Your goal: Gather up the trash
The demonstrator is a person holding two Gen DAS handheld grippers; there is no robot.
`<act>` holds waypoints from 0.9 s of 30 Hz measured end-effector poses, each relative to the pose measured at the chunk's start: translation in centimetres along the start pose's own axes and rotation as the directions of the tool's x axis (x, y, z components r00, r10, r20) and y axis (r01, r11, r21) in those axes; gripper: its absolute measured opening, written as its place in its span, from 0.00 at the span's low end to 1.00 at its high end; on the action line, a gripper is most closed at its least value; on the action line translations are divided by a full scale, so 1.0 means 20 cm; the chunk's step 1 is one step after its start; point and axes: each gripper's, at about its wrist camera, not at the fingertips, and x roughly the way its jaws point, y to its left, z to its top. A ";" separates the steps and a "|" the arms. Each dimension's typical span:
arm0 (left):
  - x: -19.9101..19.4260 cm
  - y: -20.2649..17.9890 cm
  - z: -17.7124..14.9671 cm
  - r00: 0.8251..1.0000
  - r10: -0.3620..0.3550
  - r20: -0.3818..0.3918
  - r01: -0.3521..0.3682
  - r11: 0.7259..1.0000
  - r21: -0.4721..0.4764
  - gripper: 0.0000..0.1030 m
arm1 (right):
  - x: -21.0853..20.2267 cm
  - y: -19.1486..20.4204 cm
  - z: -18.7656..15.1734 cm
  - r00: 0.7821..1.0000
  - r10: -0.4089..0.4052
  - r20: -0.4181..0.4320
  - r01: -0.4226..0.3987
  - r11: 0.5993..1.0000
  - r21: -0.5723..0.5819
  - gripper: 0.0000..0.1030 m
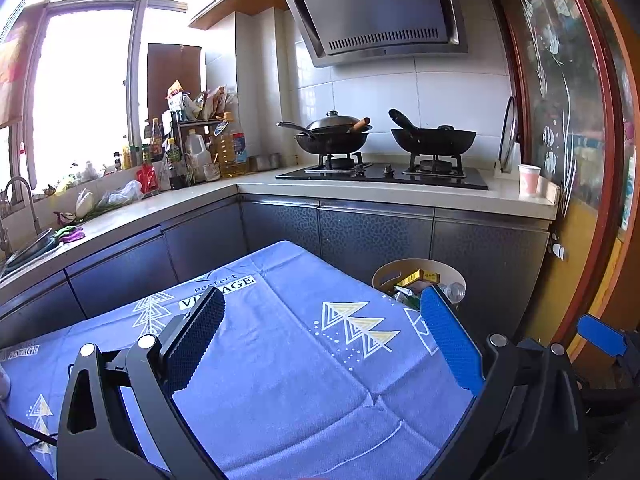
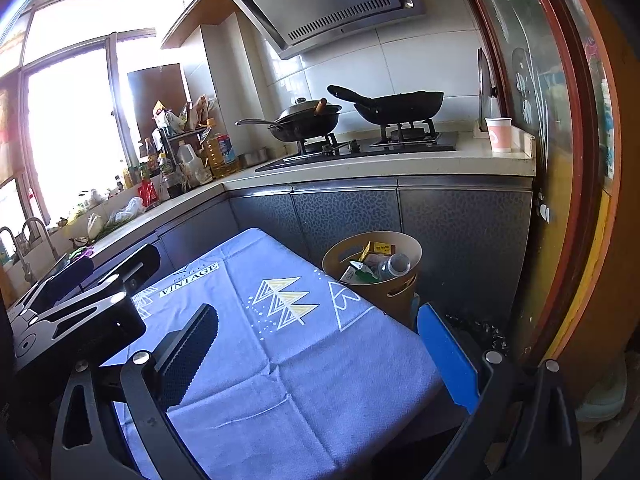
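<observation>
both grippers, left gripper [image 1: 324, 328] and right gripper [image 2: 316, 344], gape over tablecloth [image 1: 280, 360].

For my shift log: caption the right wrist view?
Open right gripper above blue tablecloth, facing tan bin holding trash.

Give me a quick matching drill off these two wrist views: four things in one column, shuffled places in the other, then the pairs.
Things:
1. trash basket
2. paper cup
3. lidded wok
4. left gripper

Places:
A. on the stove's left burner
B. open above the blue tablecloth
C. on the floor beside the table's far corner, holding trash
D. at the right end of the counter

Pairs: 1-C, 2-D, 3-A, 4-B
</observation>
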 end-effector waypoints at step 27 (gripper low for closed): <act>0.03 0.00 -0.04 0.999 0.011 -0.032 -0.011 1.000 0.010 0.94 | 0.00 -0.01 0.01 0.998 -0.055 0.015 0.055 0.998 -0.014 0.96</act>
